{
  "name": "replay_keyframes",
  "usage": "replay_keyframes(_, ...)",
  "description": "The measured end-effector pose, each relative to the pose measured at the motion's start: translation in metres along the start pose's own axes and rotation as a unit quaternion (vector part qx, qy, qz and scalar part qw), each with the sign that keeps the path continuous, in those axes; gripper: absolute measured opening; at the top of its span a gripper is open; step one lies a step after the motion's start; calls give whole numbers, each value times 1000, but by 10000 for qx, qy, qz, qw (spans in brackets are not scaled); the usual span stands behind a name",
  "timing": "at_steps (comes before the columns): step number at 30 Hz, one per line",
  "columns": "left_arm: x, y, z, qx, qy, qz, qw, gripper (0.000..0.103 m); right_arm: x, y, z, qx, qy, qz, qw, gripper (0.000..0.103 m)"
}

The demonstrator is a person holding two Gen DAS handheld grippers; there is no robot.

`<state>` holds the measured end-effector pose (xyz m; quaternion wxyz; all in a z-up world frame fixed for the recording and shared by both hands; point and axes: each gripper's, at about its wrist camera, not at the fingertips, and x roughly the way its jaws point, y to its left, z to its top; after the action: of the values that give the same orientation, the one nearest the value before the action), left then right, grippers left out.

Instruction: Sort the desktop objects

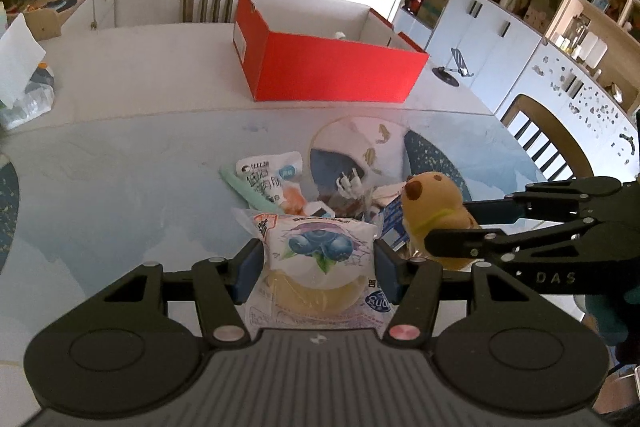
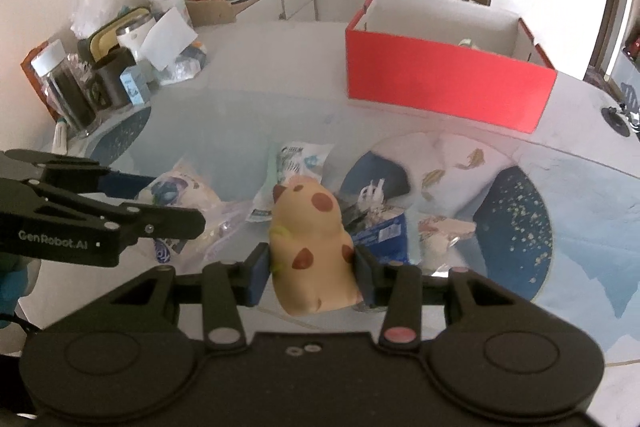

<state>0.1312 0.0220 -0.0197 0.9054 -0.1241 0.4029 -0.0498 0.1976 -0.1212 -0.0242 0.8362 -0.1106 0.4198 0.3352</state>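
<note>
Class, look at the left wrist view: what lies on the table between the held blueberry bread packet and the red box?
Nearest the blueberry bread packet, a white snack pouch and a mint-green stick; then bare table up to the red box.

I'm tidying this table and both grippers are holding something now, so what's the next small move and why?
Probably carry both toward the open red box. The left gripper is shut on the blueberry bread packet and the right gripper on the yellow plush toy; both seem clear of the pile. The box sits farther back on the table, open side up.
</note>
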Motion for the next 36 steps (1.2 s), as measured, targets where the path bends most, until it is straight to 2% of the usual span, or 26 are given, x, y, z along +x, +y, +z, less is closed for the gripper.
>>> replay_keyframes(19, -20, -20, 38, 68, -358, 10, 9993, 58, -40, -38, 35, 141, -344, -283, 9989, 44)
replay_keyframes(36, -11, -34, 82, 124, -672, 73, 9976, 58, -49, -75, 80, 90, -666, -416, 9969, 44)
